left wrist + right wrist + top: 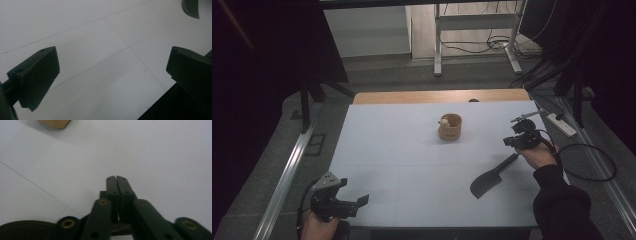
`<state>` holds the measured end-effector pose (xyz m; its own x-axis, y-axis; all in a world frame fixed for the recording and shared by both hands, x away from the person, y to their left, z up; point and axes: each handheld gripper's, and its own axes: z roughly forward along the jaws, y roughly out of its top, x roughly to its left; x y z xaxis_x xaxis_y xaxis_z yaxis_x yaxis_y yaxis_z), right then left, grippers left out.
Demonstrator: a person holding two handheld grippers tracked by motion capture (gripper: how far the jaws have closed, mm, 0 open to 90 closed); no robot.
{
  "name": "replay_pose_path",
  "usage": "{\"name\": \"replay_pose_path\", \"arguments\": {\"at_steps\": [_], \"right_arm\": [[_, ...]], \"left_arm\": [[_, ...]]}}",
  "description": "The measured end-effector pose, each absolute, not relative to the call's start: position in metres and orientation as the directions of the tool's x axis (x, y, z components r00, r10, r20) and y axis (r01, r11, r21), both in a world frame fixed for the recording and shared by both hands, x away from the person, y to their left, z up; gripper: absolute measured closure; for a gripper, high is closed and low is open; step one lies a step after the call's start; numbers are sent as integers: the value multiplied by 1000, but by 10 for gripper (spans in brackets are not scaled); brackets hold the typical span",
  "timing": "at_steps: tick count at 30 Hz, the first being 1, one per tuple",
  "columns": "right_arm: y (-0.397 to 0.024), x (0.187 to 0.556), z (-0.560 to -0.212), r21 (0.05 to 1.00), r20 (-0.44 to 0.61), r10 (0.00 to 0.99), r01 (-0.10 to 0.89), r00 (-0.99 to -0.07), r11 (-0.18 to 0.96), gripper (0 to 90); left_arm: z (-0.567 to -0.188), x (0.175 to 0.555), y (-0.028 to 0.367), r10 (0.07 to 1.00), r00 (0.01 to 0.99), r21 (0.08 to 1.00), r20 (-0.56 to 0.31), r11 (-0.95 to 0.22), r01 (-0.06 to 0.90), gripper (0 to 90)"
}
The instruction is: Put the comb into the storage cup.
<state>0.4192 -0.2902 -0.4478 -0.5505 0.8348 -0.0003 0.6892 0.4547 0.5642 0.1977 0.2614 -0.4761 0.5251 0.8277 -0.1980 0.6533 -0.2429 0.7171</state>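
A black spatula (488, 181) lies on the white table (402, 150), blade toward me, its handle running up under my right hand. Its ribbed blade (22, 230) shows at the bottom left of the right gripper view. My right gripper (508, 141) hovers just above the handle's far end; its jaws (116, 178) are pressed together and nothing shows between the tips. A small round wooden cup (450, 127) with a pale object inside stands mid-table, left of and beyond that gripper. My left gripper (358, 202) is open at the near left corner, over bare table (112, 72).
The wooden cup's edge (53, 123) lies ahead-left of the right jaws. A spatula blade tip (191, 8) shows far off in the left gripper view. The table's near edge (160, 100) is under the left gripper. Cables and stands lie on the floor to the right (592, 160).
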Motion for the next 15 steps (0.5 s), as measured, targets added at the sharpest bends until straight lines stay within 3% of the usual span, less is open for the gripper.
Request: {"name": "replay_pose_path", "arguments": {"at_steps": [15], "right_arm": [[-293, 427, -466, 531, -28, 830, 695, -557, 485, 898]], "left_arm": [[-476, 197, 261, 827, 525, 717, -198, -243, 654, 0]]}}
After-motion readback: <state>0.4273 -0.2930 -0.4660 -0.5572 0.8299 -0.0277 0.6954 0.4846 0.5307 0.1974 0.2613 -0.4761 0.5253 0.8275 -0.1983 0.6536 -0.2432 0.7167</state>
